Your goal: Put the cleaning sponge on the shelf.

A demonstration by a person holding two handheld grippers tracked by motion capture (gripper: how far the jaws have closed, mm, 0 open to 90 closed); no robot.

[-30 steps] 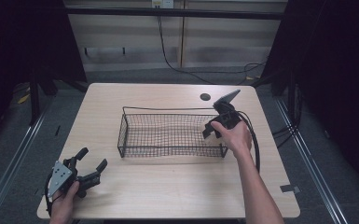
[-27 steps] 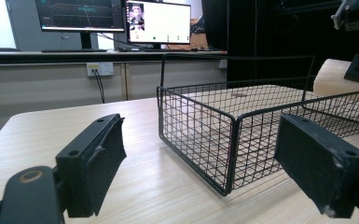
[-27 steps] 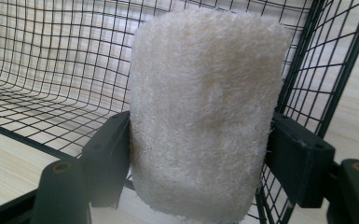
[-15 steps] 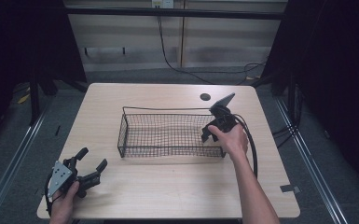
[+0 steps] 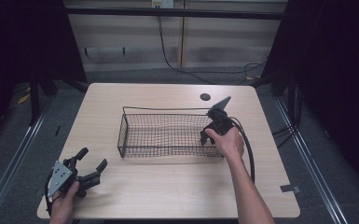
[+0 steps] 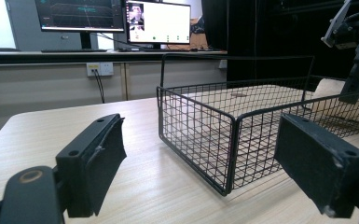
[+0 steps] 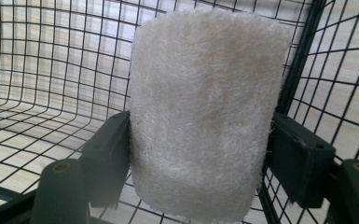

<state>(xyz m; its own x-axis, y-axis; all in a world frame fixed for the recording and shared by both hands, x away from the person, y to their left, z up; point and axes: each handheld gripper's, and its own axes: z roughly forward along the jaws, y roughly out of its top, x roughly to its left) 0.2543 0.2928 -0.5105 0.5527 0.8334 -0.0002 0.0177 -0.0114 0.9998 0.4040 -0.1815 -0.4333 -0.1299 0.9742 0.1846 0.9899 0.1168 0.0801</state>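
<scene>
Gripping a white pad [image 7: 205, 116], right tool [image 7: 200, 154] hides its base.

Count: 1 wire basket [image 5: 168, 135], 1 white fibrous pad [image 7: 205, 112], 2 tools – left tool [image 5: 89, 164], right tool [image 5: 210, 136], 1 surface [image 5: 168, 186], 2 monitors [image 6: 116, 21].

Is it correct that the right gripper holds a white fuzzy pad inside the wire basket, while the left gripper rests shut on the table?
Not quite. The left gripper is open, as the left gripper view shows. The right gripper does hold the white fuzzy pad inside the wire basket.
</scene>
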